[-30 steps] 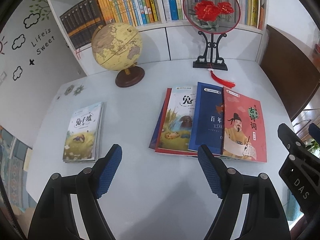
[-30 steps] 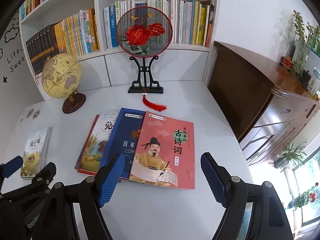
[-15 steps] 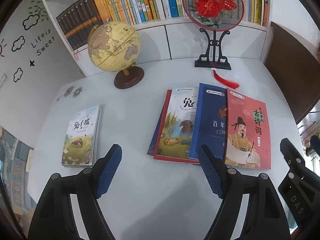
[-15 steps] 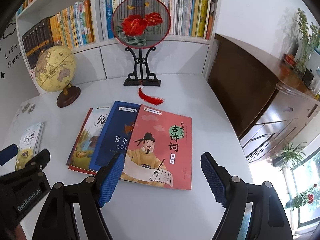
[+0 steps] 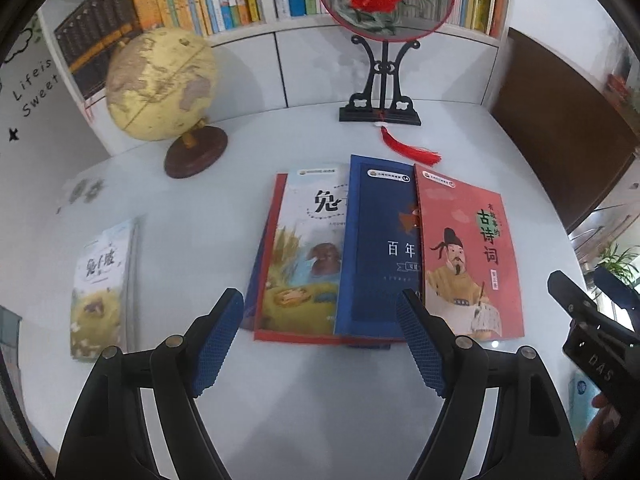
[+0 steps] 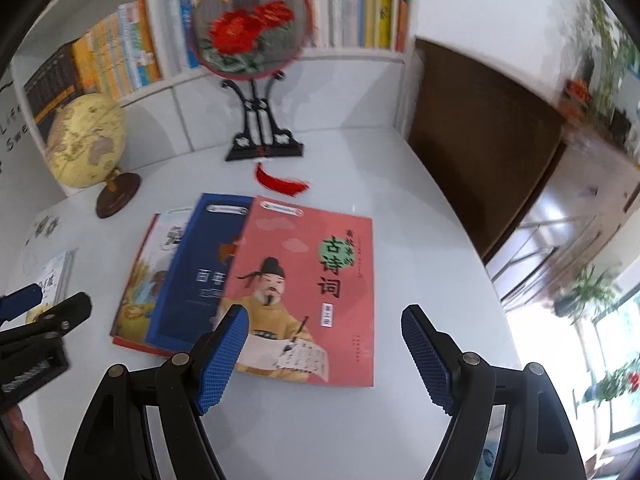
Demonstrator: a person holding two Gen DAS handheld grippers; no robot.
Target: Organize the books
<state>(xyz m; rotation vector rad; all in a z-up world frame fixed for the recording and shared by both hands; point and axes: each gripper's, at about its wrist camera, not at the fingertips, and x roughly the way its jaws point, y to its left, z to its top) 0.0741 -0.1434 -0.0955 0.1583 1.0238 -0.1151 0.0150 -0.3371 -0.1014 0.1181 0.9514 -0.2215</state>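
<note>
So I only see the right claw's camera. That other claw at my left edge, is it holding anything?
Observer: No. The left claw is open, with nothing between its pads.
Operator: And the small book half hidden behind it?
Observer: The small book lies flat, cover up, alone and apart from the spread books.
Operator: Just three in that spread?
Observer: More, it seems. A blue edge peeks out under the leftmost one.
</note>
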